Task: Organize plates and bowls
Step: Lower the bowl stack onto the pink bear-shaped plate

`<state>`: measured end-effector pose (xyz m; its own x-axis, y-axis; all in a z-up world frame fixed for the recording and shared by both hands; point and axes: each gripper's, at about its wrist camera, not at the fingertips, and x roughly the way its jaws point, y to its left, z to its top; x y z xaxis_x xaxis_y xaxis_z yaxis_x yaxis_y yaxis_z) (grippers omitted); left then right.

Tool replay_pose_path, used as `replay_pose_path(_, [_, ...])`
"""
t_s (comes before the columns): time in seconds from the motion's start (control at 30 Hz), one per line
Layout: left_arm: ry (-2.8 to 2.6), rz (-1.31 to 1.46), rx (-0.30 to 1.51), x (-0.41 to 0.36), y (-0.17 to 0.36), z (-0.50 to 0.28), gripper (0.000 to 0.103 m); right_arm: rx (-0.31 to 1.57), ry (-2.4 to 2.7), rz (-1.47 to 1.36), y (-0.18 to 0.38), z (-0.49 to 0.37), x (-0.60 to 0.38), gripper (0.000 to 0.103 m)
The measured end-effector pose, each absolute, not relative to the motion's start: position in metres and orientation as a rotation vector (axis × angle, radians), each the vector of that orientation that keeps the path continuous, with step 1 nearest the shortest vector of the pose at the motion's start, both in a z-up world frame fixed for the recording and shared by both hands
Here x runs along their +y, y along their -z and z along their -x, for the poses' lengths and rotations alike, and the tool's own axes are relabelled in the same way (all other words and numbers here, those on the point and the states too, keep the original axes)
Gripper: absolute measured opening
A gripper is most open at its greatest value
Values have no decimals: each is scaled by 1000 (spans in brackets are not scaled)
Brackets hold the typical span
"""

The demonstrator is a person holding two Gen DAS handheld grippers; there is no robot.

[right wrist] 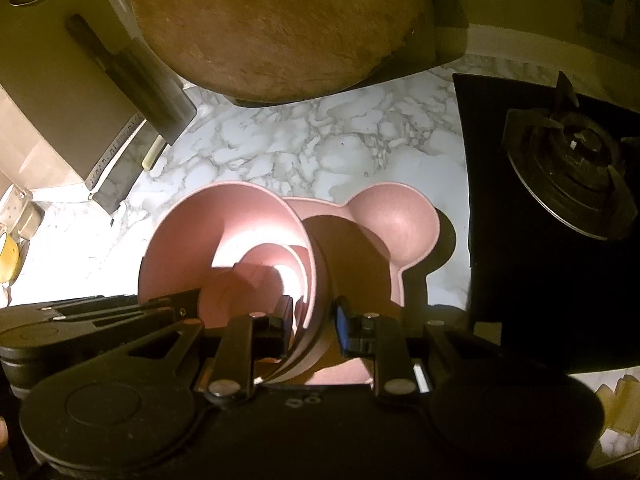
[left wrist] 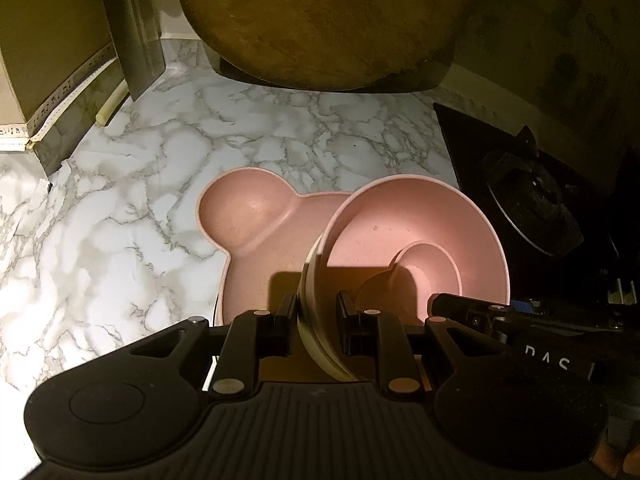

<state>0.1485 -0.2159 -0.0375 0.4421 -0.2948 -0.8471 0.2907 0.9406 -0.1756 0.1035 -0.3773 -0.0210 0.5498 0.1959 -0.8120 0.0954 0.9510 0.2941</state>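
Bare marble counter (left wrist: 132, 184) lies open left of the bear-shaped plate (left wrist: 248, 216), hemmed by the stove (left wrist: 536, 200) right and the wooden board (left wrist: 320, 20) behind.

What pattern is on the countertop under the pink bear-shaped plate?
White marble with grey veining on the countertop, clearest in the left wrist view.

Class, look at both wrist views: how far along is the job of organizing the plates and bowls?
Done: the pink bear-shaped plate already lies on the marble counter. In hand: the left gripper and the right gripper each clamp a rim of the stacked bowls, held over the plate. Left: set the stack down and release. Whether other dishes remain cannot be seen.
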Motion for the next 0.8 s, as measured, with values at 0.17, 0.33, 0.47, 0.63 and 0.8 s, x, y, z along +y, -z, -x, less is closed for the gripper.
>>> replay_pose_path(0.17, [368,-9,1045,-216,39,-148,20,994,-62,-328,23,-104,-378,21])
replay_pose_path(0.33, [370,-11,1047,-215,40,-149,20,996,-58,-333,24,-104,-378,22])
replay_pose_path(0.47, [378,-7,1048,-215,39,-149,20,994,-57,-333,23,-104,-376,24])
replay_pose_path(0.63, [388,-12,1019,-212,33,-147,20,980,-60,-327,18,-101,-375,29])
replay_pose_path(0.8, [391,-30,1001,-208,28,-143,20,953,-61,-325,9,-94,-375,32])
